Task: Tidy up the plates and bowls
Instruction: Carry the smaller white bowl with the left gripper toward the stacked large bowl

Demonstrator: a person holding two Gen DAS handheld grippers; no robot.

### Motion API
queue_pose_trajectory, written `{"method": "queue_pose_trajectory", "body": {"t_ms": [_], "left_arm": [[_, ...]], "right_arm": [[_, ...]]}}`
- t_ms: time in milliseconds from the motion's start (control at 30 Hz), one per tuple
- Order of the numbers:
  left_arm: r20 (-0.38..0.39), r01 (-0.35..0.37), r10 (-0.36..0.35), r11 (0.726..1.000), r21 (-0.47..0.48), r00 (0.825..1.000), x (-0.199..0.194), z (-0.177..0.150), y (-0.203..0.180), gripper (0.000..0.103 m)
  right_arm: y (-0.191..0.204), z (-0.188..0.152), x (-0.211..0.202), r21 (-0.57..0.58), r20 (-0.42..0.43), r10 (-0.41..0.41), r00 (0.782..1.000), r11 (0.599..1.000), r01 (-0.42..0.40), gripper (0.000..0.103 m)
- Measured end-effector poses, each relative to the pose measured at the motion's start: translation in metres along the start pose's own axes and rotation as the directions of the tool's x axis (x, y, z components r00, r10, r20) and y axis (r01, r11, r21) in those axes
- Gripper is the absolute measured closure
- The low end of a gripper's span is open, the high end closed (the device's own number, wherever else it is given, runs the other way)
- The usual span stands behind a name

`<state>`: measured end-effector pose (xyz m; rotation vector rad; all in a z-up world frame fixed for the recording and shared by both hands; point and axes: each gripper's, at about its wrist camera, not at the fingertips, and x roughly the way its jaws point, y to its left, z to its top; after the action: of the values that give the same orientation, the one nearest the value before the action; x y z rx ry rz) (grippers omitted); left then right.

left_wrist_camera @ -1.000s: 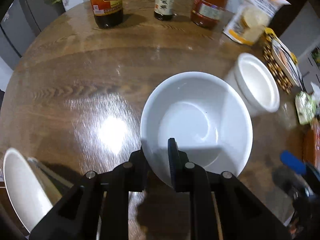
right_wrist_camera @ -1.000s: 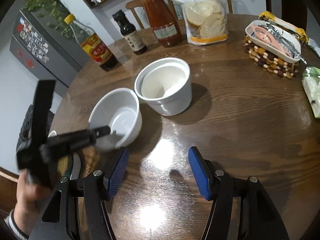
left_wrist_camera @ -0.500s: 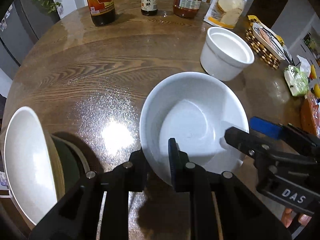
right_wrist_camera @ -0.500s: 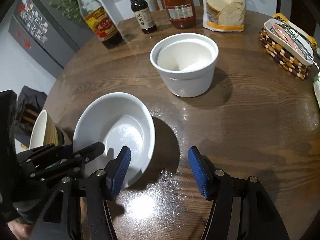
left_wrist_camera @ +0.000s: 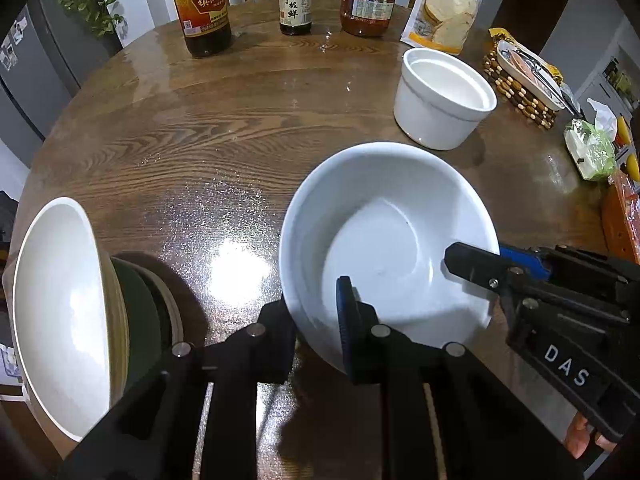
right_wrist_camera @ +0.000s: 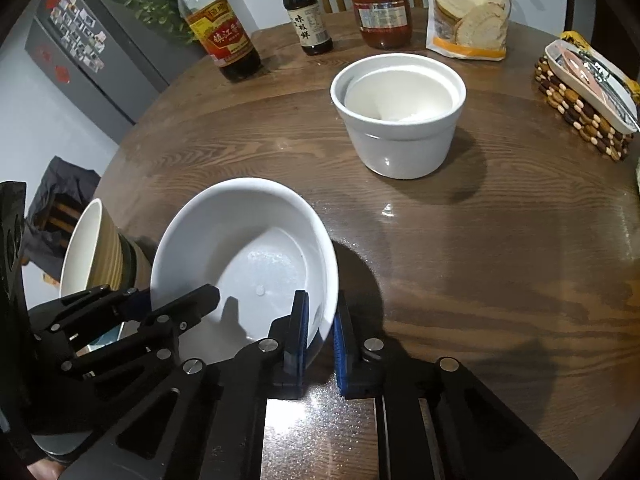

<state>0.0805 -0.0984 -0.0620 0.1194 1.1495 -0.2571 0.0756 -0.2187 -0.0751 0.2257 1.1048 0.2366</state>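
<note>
A wide white bowl is held just above the wooden table, tilted. My left gripper is shut on its near rim. My right gripper is shut on the bowl's opposite rim; it shows in the left wrist view at the right. A deep white pot, with another white dish nested inside, stands farther back. A stack of bowls, a tan ribbed white-lined one on top, sits at the left table edge.
Three sauce bottles and a flour bag line the far edge of the table. A beaded trivet with a dish sits at the right. A tissue pack lies by the right edge.
My right gripper moved in and shut on the bowl's rim. My left gripper kept its hold and pulled back, bringing the left stack more into view.
</note>
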Motion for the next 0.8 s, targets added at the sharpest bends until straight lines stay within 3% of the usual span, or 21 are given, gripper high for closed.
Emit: {"method": "queue_pose_trajectory", "body": {"t_ms": [800], "left_arm": [[0.152, -0.028, 0.026, 1.0, 0.013, 0.988, -0.057, -0.016, 0.007, 0.085]], "right_arm": [[0.03, -0.012, -0.057, -0.034, 0.132, 0.007, 0.991, 0.999, -0.002, 0.09]]}}
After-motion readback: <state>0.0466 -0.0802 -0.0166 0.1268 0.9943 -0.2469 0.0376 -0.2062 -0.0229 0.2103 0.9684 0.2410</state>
